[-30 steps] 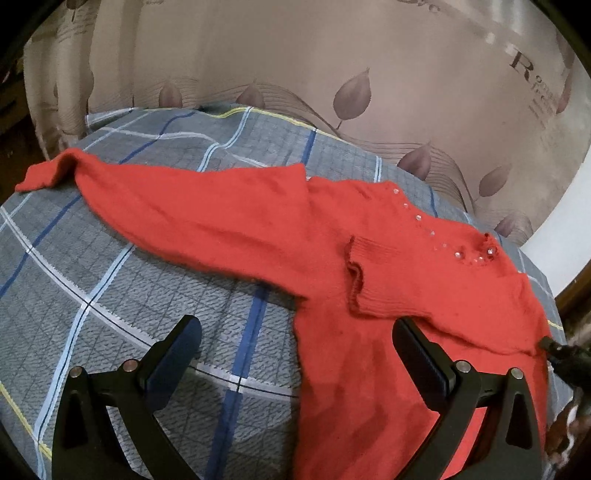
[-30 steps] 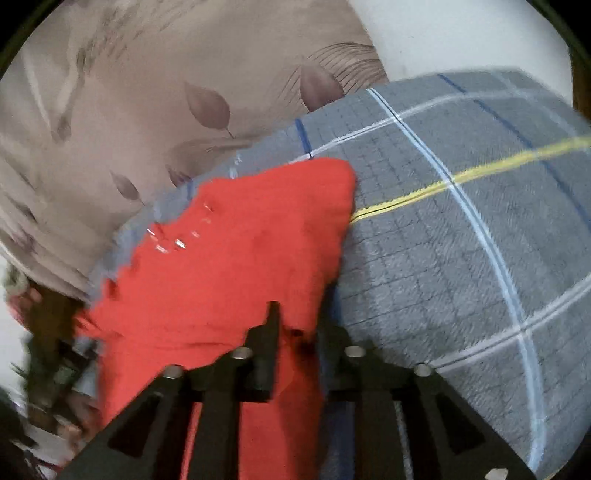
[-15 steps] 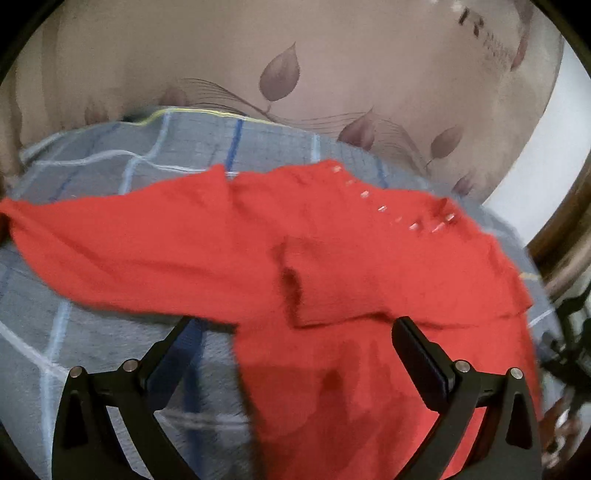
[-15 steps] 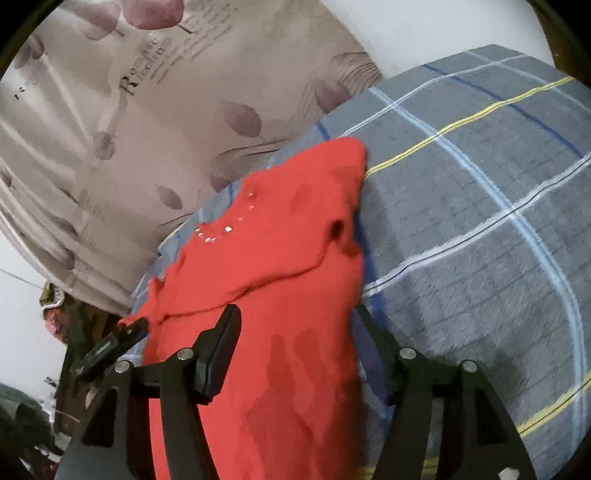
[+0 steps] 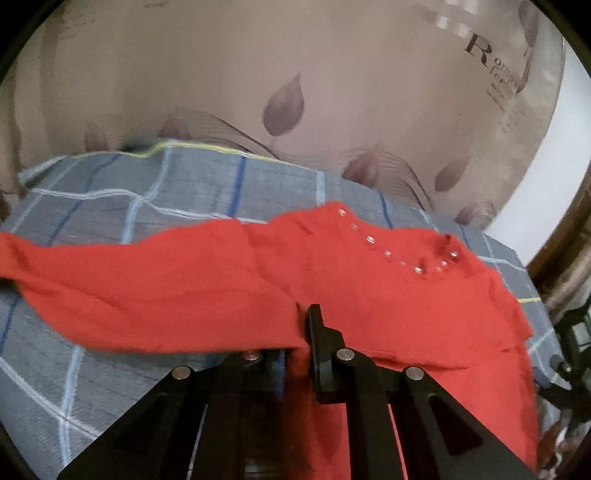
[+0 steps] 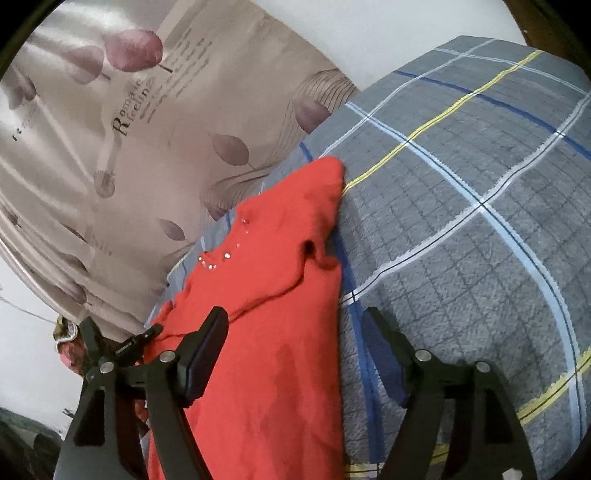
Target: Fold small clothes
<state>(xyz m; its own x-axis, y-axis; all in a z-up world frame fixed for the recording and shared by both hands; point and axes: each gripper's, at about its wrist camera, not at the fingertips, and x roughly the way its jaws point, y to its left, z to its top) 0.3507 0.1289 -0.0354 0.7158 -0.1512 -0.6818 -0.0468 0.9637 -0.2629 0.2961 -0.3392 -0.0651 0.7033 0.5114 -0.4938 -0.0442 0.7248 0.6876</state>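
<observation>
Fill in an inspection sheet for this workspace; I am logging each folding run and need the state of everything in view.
Surface: grey checked blanket with blue, white and yellow lines, covering the whole work area.
Job's things: one red sweater with small studs at the neck, one sleeve stretched out to the left in the left wrist view.
Clutter: nothing seen on the blanket.
Grippers: left tongs closing on a fold of the sweater; right tongs opening, above the sweater's edge, pads off the cloth.
Cables: nothing seen.
Surroundings: beige curtain with a leaf print and lettering behind the blanket; white wall; dark blurred objects beyond the blanket's edge, too unclear to name.
</observation>
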